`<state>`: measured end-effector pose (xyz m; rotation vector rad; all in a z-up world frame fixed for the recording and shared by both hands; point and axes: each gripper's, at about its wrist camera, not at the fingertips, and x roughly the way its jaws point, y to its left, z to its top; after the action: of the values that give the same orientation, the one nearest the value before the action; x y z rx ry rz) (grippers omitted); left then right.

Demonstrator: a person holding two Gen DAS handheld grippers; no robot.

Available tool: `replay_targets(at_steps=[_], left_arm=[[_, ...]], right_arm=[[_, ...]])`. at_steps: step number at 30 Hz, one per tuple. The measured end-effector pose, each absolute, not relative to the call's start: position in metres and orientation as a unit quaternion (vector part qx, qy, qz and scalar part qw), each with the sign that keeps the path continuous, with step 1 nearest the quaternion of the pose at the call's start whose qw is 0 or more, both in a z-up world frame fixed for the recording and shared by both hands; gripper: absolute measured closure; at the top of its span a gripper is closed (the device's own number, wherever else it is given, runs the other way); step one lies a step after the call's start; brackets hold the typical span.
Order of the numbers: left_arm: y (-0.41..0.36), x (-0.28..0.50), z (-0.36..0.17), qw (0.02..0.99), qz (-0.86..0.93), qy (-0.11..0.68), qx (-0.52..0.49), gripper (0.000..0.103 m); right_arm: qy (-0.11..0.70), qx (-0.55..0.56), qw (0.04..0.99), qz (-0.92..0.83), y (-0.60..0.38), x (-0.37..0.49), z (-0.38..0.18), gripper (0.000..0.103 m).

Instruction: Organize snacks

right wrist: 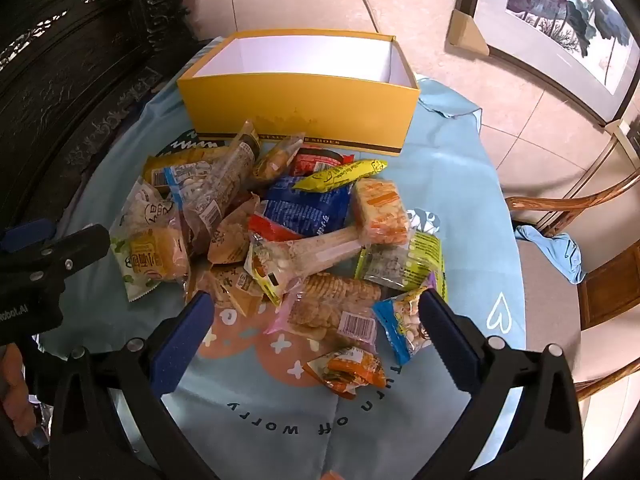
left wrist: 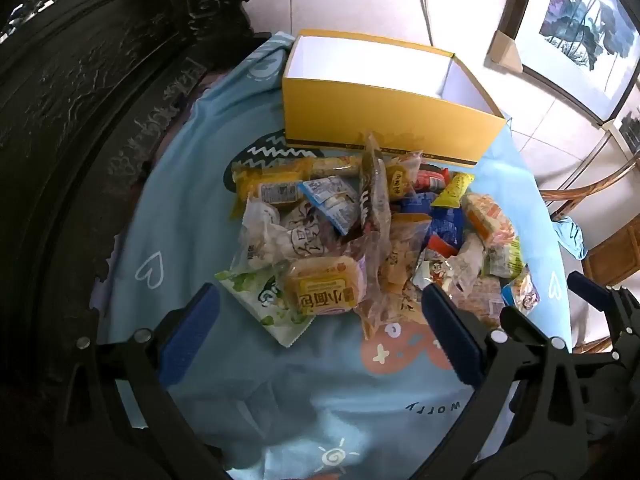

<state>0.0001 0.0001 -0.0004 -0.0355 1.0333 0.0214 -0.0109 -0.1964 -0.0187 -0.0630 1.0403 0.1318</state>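
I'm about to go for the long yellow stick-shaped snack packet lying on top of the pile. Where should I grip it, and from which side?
Grip the long yellow stick-shaped snack packet across its narrow middle, coming down from above with the open right gripper. It lies nearly flat on top of the blue foil snack bag, uncovered, so the jaws should straddle its width, not its length.

The open box (right wrist: 298, 112) stands on the cloth-covered table (right wrist: 460, 184) at its far side, and all places are given from it. The heap of snack packets (right wrist: 280, 232) lies directly before the box on the cloth, its rearmost packets touching the box's front wall; a bun packet (left wrist: 326, 286) lies at the heap's near left edge, and a biscuit sleeve (right wrist: 332, 304) lies at its near right. Behind and left of the box stands carved furniture (left wrist: 100, 80); to its right stands a chair (right wrist: 580, 240), and behind and right a framed picture (right wrist: 560, 12) leans.
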Motion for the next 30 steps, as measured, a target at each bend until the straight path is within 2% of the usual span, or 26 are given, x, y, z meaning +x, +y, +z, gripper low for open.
replay_targets(at_steps=[30], left_arm=[[0.0014, 0.0032, -0.0058, 0.863, -0.002, 0.504, -0.025, 0.002]], right_arm=[[0.497, -0.03, 0.865, 0.053, -0.1976, -0.0072, -0.0196, 0.001]])
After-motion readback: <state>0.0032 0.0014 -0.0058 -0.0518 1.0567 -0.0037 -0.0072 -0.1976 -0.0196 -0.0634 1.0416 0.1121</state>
